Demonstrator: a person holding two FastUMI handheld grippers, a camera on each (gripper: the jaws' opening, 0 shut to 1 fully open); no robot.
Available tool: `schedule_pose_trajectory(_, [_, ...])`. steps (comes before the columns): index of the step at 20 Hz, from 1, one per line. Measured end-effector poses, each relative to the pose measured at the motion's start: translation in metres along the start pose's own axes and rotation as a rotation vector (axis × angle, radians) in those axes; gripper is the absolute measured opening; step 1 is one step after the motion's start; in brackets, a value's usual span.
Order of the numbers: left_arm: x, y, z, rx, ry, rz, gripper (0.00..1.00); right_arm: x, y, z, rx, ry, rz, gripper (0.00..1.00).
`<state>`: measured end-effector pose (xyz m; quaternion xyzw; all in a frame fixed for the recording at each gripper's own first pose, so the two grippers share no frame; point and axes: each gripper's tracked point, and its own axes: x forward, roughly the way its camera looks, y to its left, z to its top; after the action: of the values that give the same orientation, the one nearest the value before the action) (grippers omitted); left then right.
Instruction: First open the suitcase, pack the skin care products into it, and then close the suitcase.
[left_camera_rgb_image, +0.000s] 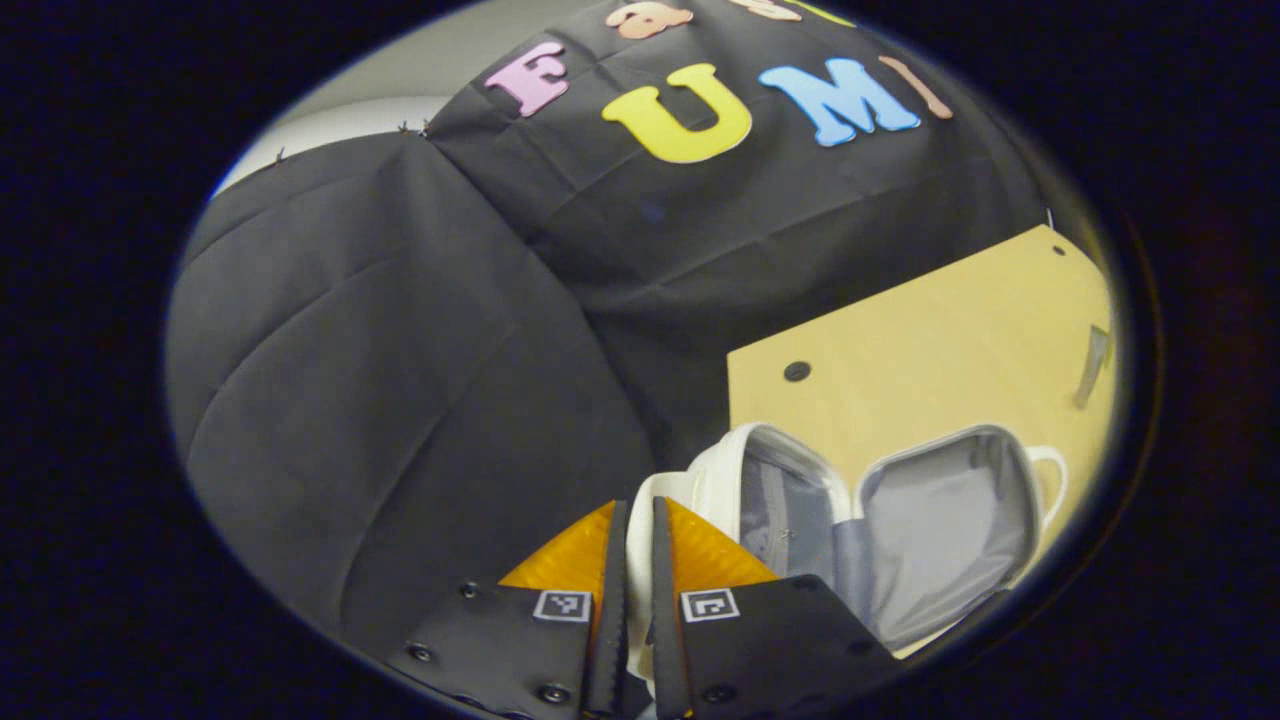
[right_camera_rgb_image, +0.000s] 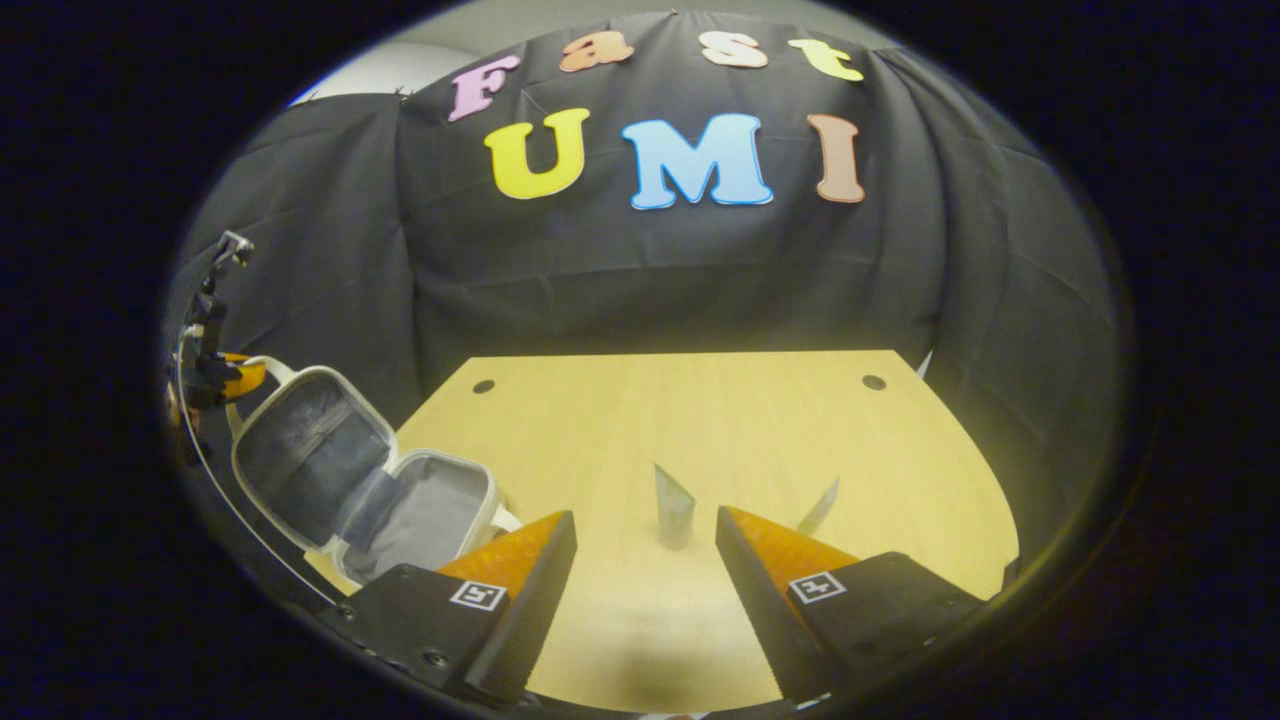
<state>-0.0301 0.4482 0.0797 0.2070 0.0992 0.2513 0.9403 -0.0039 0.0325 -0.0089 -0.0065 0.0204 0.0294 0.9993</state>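
table (right_camera_rgb_image: 700, 420) bare behind | tubes (right_camera_rgb_image: 672, 510) ahead | open suitcase (right_camera_rgb_image: 360, 480) blocks left

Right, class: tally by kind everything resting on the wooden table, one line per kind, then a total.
Small white hard-shell suitcase with grey lining, lying open: 1
Silvery upright skin care tubes: 2 (nearer, farther)
Total on the pale wooden table: 3

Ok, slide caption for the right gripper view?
Right gripper open over table, facing a standing tube; suitcase lies open.
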Motion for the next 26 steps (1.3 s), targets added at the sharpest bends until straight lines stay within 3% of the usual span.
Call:
schedule_pose_trajectory(4, [0.068,0.024,-0.074,0.013,0.137,0.051,0.19,-0.005,-0.028,-0.012,0.041,0.030,-0.068,0.86])
schedule_pose_trajectory(8, [0.116,0.017,-0.123,-0.012,0.253,0.062,0.19,-0.009,-0.040,-0.023,0.033,0.069,-0.107,0.86])
schedule_pose_trajectory(15, [0.175,-0.046,-0.194,0.008,0.358,-0.107,0.19,-0.016,-0.054,-0.030,0.016,0.093,-0.154,0.86])
schedule_pose_trajectory(16, [0.175,-0.046,-0.200,-0.001,0.386,-0.115,0.19,-0.018,-0.058,-0.032,0.019,0.097,-0.164,0.86])
schedule_pose_trajectory(17, [0.180,-0.033,-0.204,0.015,0.392,-0.071,0.19,-0.020,-0.062,-0.034,0.029,0.101,-0.173,0.86])
schedule_pose_trajectory(21, [0.179,-0.015,-0.201,0.038,0.341,0.025,0.38,-0.027,-0.071,-0.041,0.081,0.110,-0.191,0.86])
schedule_pose_trajectory(24, [0.163,0.012,-0.196,-0.001,0.320,0.088,1.00,-0.031,-0.067,-0.046,0.094,0.107,-0.175,0.86])
schedule_pose_trajectory(26, [0.149,0.033,-0.190,-0.011,0.293,0.144,0.98,-0.033,-0.063,-0.049,0.102,0.102,-0.157,0.86])
